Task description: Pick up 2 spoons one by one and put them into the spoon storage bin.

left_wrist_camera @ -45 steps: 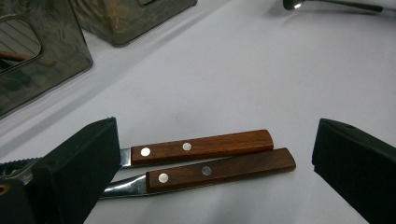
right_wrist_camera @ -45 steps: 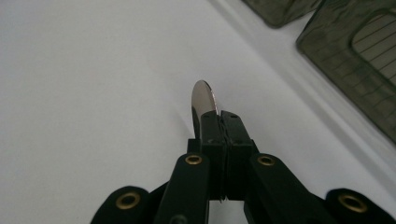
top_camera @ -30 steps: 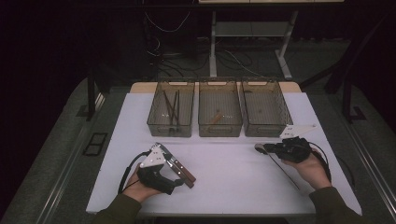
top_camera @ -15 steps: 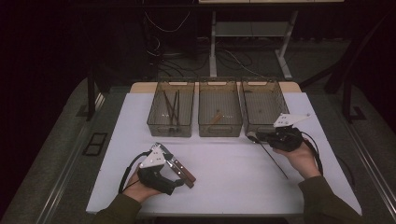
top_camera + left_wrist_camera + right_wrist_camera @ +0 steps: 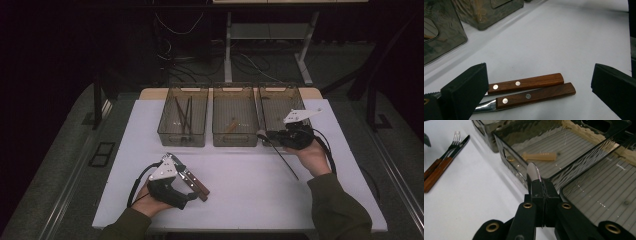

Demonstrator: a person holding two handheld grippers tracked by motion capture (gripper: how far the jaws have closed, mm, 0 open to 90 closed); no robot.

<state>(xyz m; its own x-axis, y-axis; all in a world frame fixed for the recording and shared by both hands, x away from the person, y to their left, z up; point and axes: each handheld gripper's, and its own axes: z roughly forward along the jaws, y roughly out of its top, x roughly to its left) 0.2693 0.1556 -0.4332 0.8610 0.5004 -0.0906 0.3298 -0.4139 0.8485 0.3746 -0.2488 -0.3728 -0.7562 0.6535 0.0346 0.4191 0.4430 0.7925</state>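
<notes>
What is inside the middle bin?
The middle bin holds one light tan handle-shaped piece lying on its ribbed floor. The near wall is tinted and rippled, so anything small close behind it can't be made out.

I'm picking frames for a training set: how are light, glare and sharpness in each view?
High view: dark surroundings, evenly lit white table, soft detail. Left gripper view: sharp on two wooden-handled utensils, near black jaws blurred. Right gripper view: rippled reflections on the smoky transparent plastic bins, a bright highlight on the gripped shiny metal tip.
</notes>
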